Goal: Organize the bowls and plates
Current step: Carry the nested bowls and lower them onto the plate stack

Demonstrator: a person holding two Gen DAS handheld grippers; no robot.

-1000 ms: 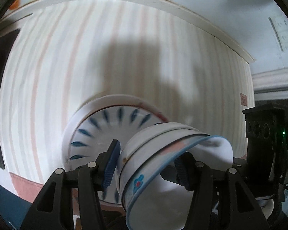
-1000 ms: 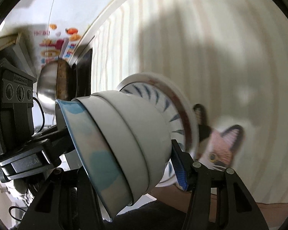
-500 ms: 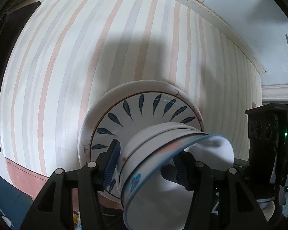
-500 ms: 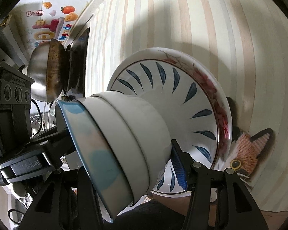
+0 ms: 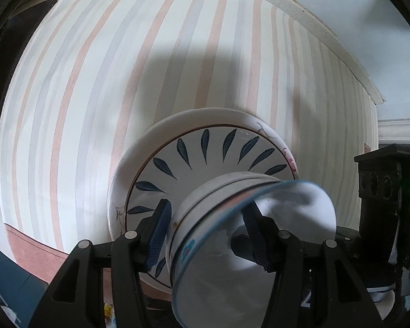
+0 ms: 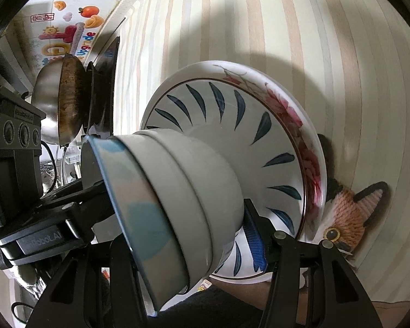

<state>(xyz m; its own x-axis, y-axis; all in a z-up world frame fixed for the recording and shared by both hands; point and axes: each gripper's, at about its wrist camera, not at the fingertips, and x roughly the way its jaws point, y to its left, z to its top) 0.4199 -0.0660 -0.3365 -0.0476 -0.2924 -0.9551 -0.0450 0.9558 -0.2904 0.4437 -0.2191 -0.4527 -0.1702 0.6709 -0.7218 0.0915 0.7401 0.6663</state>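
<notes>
A stack of nested bowls [image 5: 232, 218], white with a blue-rimmed top bowl, is held from both sides. My left gripper [image 5: 207, 235] is shut on the stack's rim. My right gripper [image 6: 191, 235] is shut on the opposite rim of the same stack [image 6: 177, 191]. Right below it lies a stack of plates [image 5: 205, 153] on the striped tablecloth; the top plate has blue leaf marks, the one under it red flowers [image 6: 287, 114]. The bowls' base looks close to or touching the top plate; I cannot tell which.
A striped tablecloth [image 5: 123, 82] covers the table. A steel pot [image 6: 60, 104] stands on a black stove at the left of the right wrist view. A cat-face coaster [image 6: 350, 213] lies beside the plates. The table's far edge [image 5: 314, 27] meets a white wall.
Both grippers have lowered the bowl stack towards the plates, which now look larger and nearer. Both grips are unchanged.
</notes>
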